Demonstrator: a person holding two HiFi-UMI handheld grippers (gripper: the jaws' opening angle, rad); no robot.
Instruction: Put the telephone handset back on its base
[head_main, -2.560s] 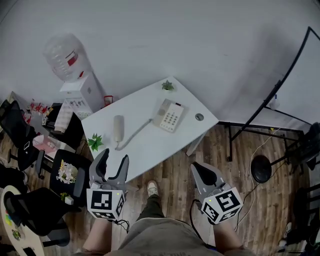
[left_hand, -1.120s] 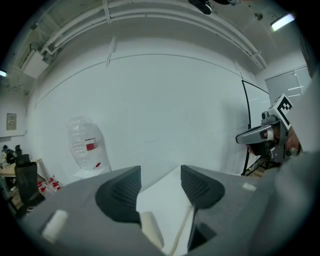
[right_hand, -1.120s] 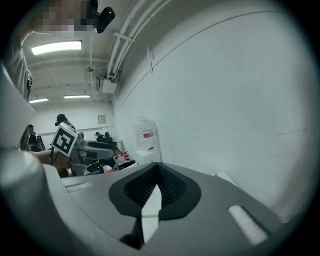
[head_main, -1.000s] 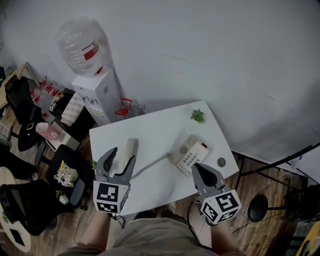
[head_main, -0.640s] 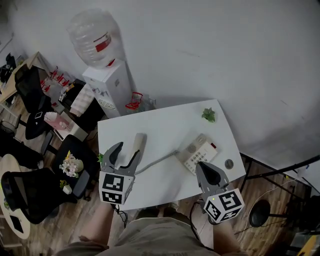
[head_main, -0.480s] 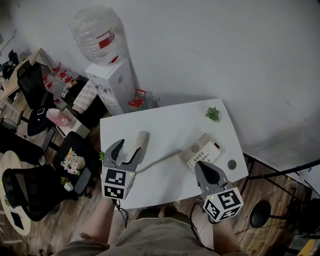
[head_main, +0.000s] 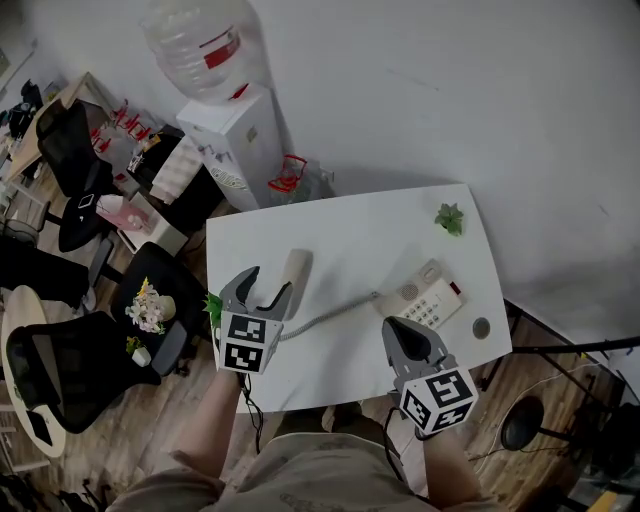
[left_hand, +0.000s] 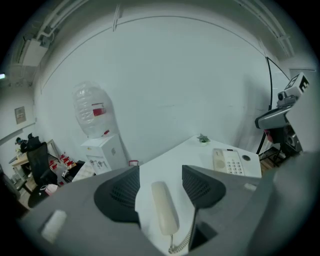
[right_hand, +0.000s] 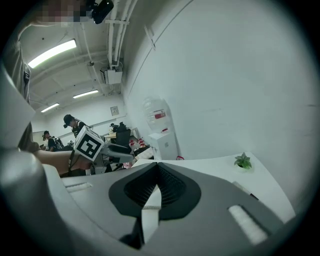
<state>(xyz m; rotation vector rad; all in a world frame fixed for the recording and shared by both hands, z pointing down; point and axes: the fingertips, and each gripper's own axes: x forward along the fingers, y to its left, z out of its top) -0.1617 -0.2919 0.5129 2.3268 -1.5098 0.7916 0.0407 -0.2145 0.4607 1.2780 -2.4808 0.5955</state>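
Note:
A cream telephone handset (head_main: 295, 270) lies on the white table (head_main: 370, 240), off its base. A coiled cord (head_main: 330, 318) joins it to the keypad base (head_main: 432, 298) at the table's right. My left gripper (head_main: 266, 286) is open at the handset's near end, its fingers apart from it. In the left gripper view the handset (left_hand: 164, 214) lies on the table between the spread jaws of the left gripper (left_hand: 160, 187), with the base (left_hand: 227, 161) beyond to the right. My right gripper (head_main: 405, 336) hovers at the table's front edge, near the base, shut on nothing (right_hand: 158, 167).
A small plant (head_main: 449, 217) sits at the table's far right corner, another plant (head_main: 212, 305) at its left edge, a round grommet (head_main: 481, 327) by the base. A water dispenser (head_main: 240, 130) stands behind the table; office chairs (head_main: 60, 360) stand left. People are visible in the right gripper view.
The view has closed in on the table. My left gripper has moved forward, up to the handset's near end, still open. The right gripper has come up to the table's front edge, shut throughout.

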